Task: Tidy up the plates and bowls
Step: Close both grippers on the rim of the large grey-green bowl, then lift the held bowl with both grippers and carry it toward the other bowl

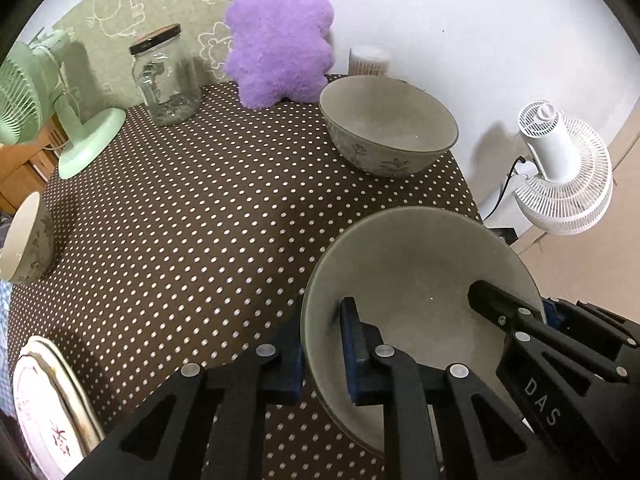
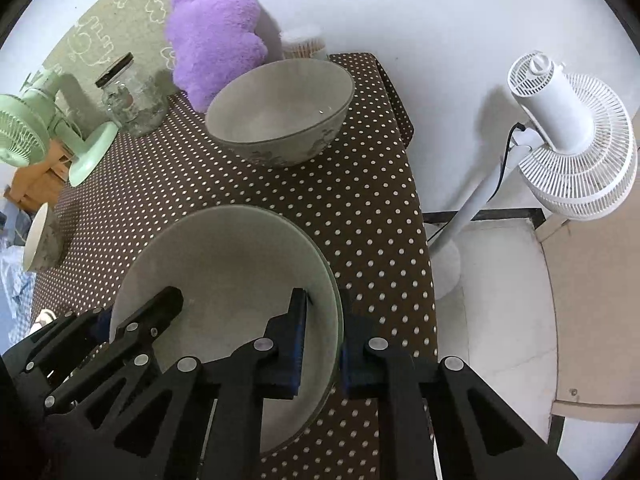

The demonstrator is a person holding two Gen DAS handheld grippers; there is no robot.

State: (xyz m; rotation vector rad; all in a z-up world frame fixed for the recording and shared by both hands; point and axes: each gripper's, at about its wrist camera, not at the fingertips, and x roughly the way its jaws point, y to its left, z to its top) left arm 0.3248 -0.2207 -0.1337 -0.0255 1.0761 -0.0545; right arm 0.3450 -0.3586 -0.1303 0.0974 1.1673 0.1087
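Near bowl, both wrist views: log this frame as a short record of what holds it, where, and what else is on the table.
held: near bowl
left gripper: shut on its left rim
right gripper: shut on its right rim
far bowl: upright, near the table's far right edge
small bowl: at the left edge
plates: near left corner
also: jar, green fan, purple plush

A brown cloth with white dots covers the desk (image 1: 192,208), which stands against a white wall (image 1: 460,20). Along the desk's far edge, a pale green panel (image 1: 152,4) with white line drawings covers the wall. Past the desk's right edge a white standing fan (image 2: 568,128) rises from pale floor tiles (image 2: 504,300), its black cord trailing down. Soft, even light casts gentle shadows.
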